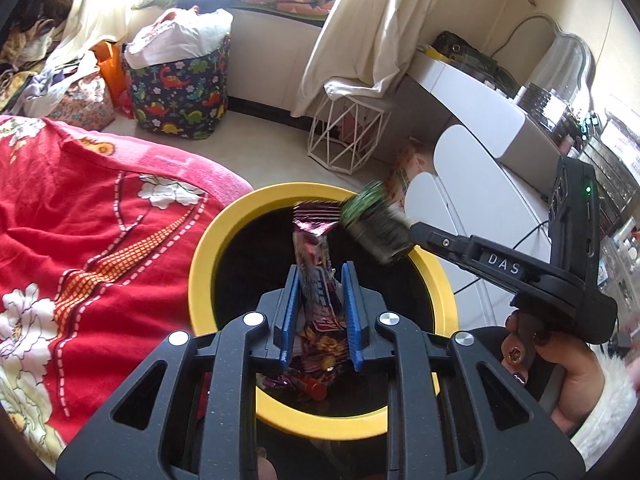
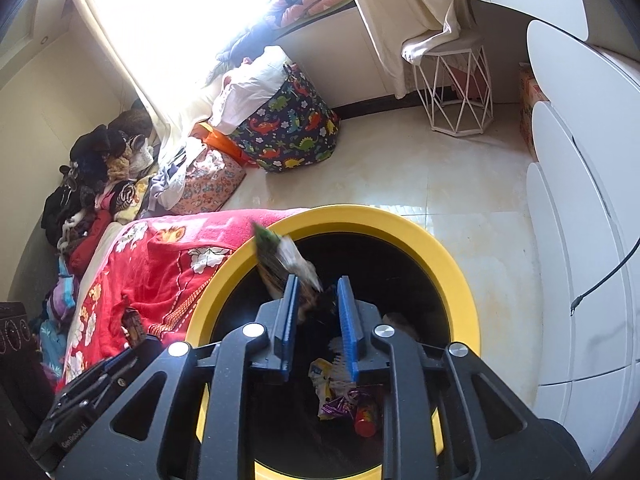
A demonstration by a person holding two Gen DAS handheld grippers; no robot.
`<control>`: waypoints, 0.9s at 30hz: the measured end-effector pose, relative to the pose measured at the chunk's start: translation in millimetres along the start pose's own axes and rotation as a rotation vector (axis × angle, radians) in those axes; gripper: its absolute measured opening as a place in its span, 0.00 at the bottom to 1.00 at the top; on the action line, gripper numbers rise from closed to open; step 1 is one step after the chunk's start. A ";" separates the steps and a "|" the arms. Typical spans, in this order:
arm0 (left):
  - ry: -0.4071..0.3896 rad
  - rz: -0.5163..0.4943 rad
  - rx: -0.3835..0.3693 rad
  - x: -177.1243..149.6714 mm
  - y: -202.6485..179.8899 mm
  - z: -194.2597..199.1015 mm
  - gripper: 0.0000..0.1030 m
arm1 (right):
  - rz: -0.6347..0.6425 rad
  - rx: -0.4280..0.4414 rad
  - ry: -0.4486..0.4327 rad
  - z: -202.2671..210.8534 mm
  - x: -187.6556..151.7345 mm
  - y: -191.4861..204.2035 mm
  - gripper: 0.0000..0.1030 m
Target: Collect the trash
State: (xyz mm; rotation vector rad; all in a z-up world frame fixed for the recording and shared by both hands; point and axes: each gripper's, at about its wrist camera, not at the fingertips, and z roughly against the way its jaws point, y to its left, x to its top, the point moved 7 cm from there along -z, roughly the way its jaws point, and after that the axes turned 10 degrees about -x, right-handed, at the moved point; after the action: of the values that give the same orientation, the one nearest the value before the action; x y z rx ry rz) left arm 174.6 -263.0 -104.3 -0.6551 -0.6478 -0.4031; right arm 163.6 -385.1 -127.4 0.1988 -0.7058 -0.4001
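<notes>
A yellow-rimmed bin (image 1: 208, 264) with a black inside stands on the floor under both grippers. My left gripper (image 1: 320, 280) hovers over it with a purple-red snack wrapper (image 1: 314, 240) standing upright between its blue pads; a thin gap shows at the right pad, so the jaws stand slightly open. My right gripper (image 1: 414, 236) reaches in from the right over the bin's far rim (image 2: 452, 264). In its own view the right gripper (image 2: 318, 292) is open, and a blurred green wrapper (image 2: 276, 260) hangs at its left finger, over the bin's edge. Other wrappers (image 2: 340, 392) lie at the bottom.
A bed with a red floral blanket (image 1: 80, 240) touches the bin's left side. Behind stand a dinosaur-print basket (image 1: 180, 92) and a white wire stool (image 1: 348, 136). White cabinets (image 1: 480, 184) line the right. A person's hand (image 1: 560, 368) holds the right gripper.
</notes>
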 end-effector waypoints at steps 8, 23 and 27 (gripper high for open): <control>-0.006 -0.003 0.021 -2.0 0.7 2.1 0.53 | -0.006 0.007 -0.030 12.5 1.0 -3.6 0.48; -0.098 0.057 0.144 0.8 37.6 53.5 0.89 | 0.109 0.012 -0.143 40.6 -3.2 19.8 0.84; -0.130 0.060 0.190 0.2 46.1 71.8 0.89 | 0.135 0.017 -0.173 48.3 -6.6 28.8 0.86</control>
State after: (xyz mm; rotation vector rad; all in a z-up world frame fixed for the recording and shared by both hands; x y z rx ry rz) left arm 169.0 -181.4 -80.3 -0.5212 -0.7781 -0.2408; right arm 135.3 -358.3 -86.4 0.1324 -0.8874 -0.2838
